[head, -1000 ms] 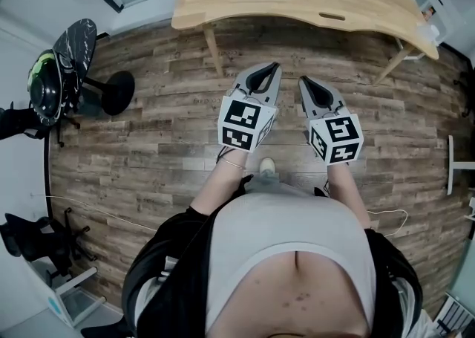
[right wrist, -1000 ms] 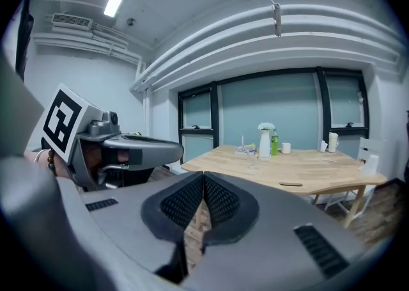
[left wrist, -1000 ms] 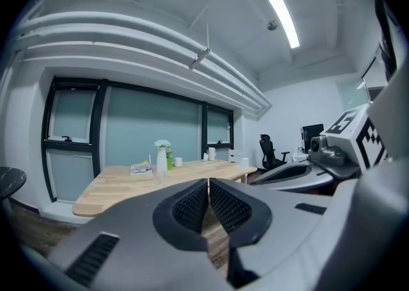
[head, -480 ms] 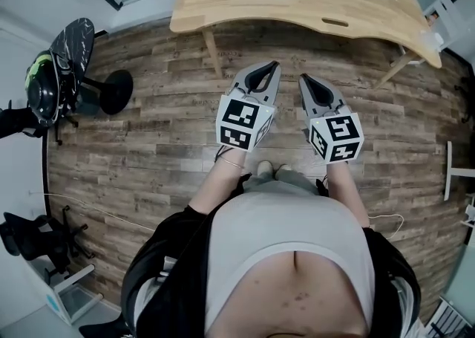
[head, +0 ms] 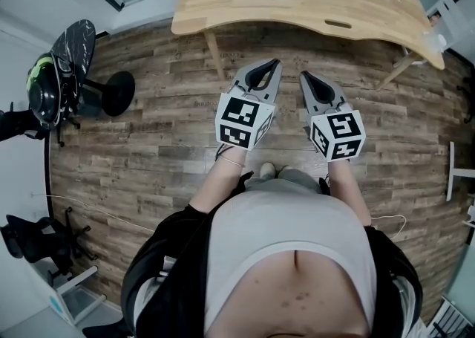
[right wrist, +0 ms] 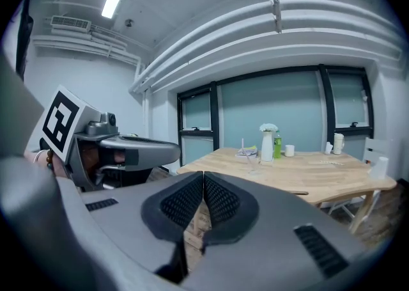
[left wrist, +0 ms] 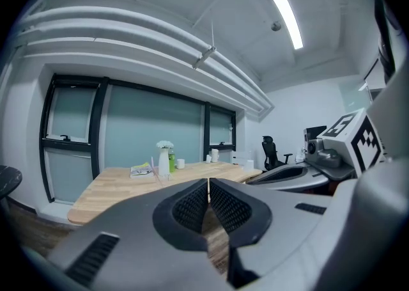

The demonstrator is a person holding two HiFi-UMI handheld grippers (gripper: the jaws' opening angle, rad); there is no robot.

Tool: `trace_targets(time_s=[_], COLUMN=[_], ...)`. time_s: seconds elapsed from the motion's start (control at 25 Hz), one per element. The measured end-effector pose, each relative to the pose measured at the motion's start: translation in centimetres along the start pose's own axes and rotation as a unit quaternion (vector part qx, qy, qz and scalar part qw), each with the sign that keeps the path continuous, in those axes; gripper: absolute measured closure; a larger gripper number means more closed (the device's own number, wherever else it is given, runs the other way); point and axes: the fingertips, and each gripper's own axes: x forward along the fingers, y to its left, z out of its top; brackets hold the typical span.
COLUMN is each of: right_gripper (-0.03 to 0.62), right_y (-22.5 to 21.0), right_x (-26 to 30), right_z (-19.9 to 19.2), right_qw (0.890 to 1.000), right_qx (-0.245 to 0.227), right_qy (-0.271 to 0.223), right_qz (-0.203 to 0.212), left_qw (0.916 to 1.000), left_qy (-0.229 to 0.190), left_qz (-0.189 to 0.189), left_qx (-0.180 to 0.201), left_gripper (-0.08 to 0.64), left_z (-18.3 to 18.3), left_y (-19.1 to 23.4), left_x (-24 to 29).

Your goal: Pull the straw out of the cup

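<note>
A clear cup with a thin pink straw standing in it sits on the wooden table, near a white vase. The left gripper view shows the same cup and straw small and far off. My left gripper and right gripper are held side by side over the floor, short of the table's near edge, pointing at it. Both are shut with nothing between the pads, as seen in the left gripper view and the right gripper view.
On the table stand a white vase with flowers, a green bottle and white mugs. A black stool and a helmet are at the left, an office chair at the right, and a cable lies on the plank floor.
The person has stepped a little toward the table, carrying both grippers along. The jaws of both stay shut.
</note>
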Motion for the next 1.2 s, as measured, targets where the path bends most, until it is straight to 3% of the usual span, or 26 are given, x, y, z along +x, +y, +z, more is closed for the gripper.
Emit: trace_targets(time_s=[0.6,1.2], right_gripper=[0.568,0.567], right_y=[-1.2,-9.5], right_x=[2.6,10.6], right_z=[-0.3,2.5], right_qw=[1.0,1.0], right_qx=[0.004,-0.003], right_qy=[0.003,-0.013], right_qz=[-0.009,0.002], left_qw=[0.9999,1.0], left_qy=[0.004,-0.001], left_qz=[-0.01,0.002], left_qx=[-0.001,0.01], left_gripper=[0.548,0.548], left_z=[-0.3,1.9], left_y=[2.3,7.6], left_x=[2.5,12.5])
